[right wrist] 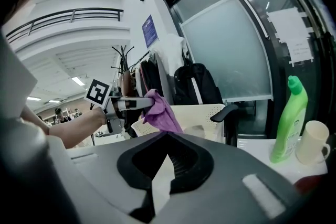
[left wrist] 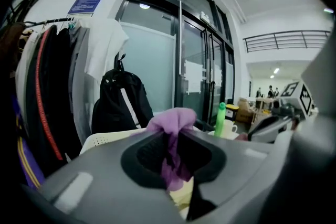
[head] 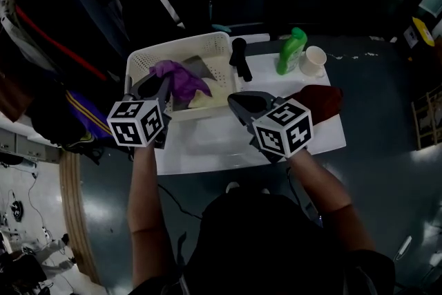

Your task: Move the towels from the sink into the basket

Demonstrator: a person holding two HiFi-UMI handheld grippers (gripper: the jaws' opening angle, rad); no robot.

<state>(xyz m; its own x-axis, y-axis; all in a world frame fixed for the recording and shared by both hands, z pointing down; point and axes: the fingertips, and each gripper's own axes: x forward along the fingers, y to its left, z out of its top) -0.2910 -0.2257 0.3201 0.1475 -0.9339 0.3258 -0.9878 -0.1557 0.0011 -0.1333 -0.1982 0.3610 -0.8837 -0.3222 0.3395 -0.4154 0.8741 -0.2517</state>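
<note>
purple towel, crumpled, pinched in the left tongs, hanging over the white basket, pale yellow towel lying inside it, dark red towel bunched up off to its right

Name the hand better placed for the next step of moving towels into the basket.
Left. The left tongs grip the purple towel over the basket; releasing should finish that move. The right tongs are shut and empty.

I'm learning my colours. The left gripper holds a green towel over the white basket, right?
No: the towel is purple, not green, as the left gripper view shows. The left gripper does hold it over the white basket.
</note>
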